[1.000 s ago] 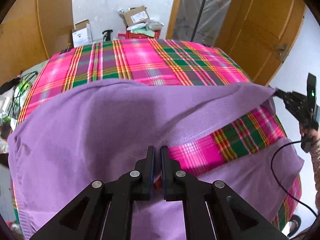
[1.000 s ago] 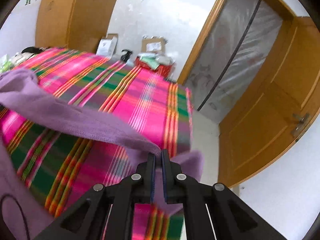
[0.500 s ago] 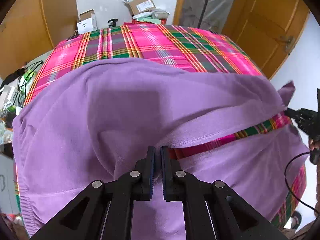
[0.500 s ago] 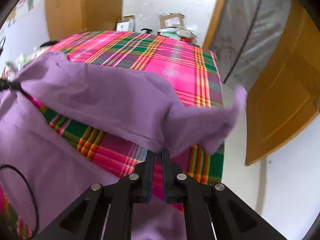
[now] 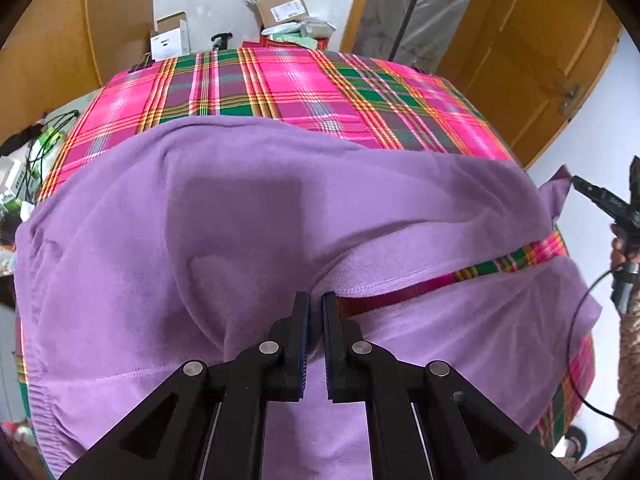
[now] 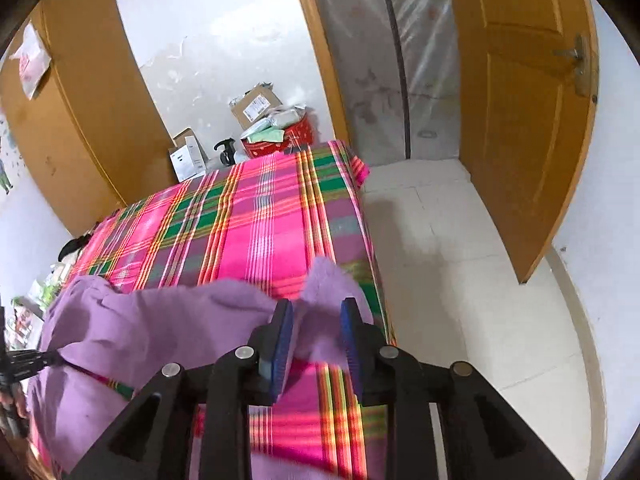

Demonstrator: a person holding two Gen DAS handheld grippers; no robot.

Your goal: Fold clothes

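Only right view, hand-held gripper (image 6: 316, 326) parted

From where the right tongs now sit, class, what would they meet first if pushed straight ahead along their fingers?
The right tongs, just opened, would first meet the purple garment, whose corner lies loose between their fingers. Beyond it is the plaid cloth; depth is hard to judge.

Purple garment (image 5: 248, 216) blurred at right jaws
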